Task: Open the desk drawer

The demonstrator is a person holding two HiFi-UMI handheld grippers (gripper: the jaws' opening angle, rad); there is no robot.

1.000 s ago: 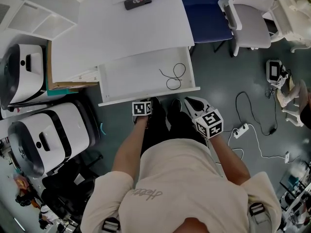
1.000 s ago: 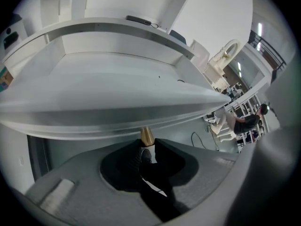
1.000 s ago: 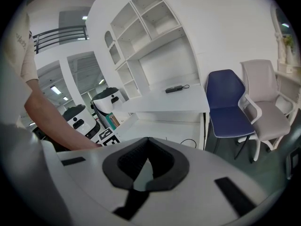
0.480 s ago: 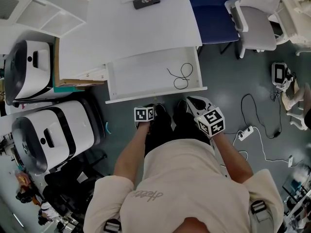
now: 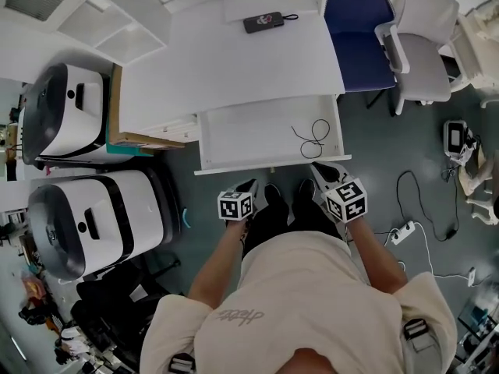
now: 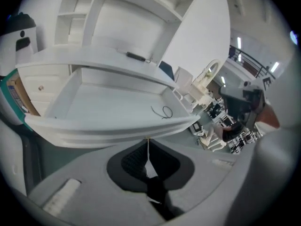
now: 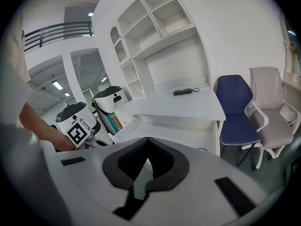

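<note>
The white desk (image 5: 234, 61) has its drawer (image 5: 249, 135) pulled out, with a thin black cable (image 5: 314, 137) lying in its right end. In the left gripper view the drawer (image 6: 103, 107) stands just past the jaws, with the cable (image 6: 163, 111) on its floor. My left gripper (image 5: 250, 185) hangs a little short of the drawer front, apart from it. Its jaws have just been closing and now meet with nothing between them (image 6: 148, 142). My right gripper (image 5: 316, 169) is near the drawer's right front corner, shut and empty (image 7: 148, 140).
A black remote (image 5: 267, 22) lies at the back of the desk top. Two white domed machines (image 5: 62, 115) (image 5: 86, 220) and a cardboard box (image 5: 132, 139) stand on the left. A blue chair (image 5: 362, 33), a grey chair (image 5: 425, 49) and a power strip (image 5: 405, 232) are on the right.
The left gripper has drawn back from the drawer's front edge towards the person, leaving a gap. The right gripper drifted slightly. The drawer stays open as before.
</note>
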